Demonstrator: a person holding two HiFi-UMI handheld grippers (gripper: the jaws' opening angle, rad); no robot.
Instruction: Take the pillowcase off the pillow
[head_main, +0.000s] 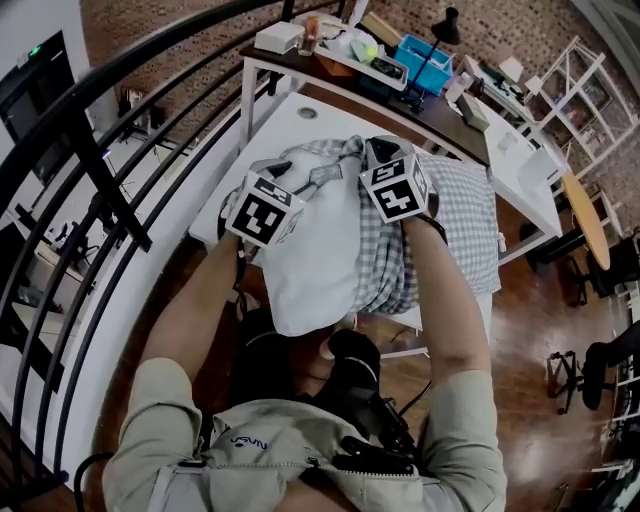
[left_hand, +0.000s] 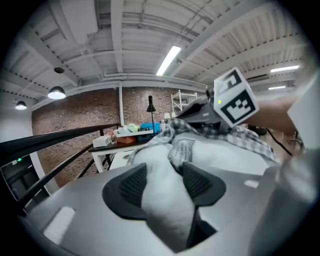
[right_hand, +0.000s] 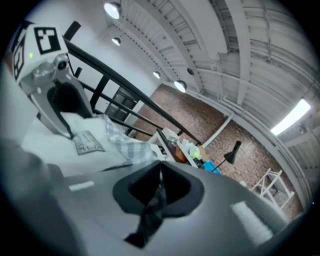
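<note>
Status: partly done. The near end of the white pillow is bare and hangs off the desk edge towards the person. The checked pillowcase is bunched up past both grippers, over the far end and along the right side. My estimate is that about half the pillow is out. Left to do: slide the case off the covered far part and separate the two.

Left gripper: jaws stand apart. The bare pillow bulges up between the pads, which do not appear to clamp it, so I read this as released, not gripping.

Right gripper: jaws closed together. It sits over the bunched pillowcase just right of the left gripper. Whether a thin fold is pinched in the seam cannot be made out.

View differences:
- Only the head view shows the overall split of bare pillow against checked cloth.
- Only the left gripper view shows pillow between its pads, with a sewn-in label just ahead of them.
- Only the right gripper view confirms its jaws are closed.
</note>
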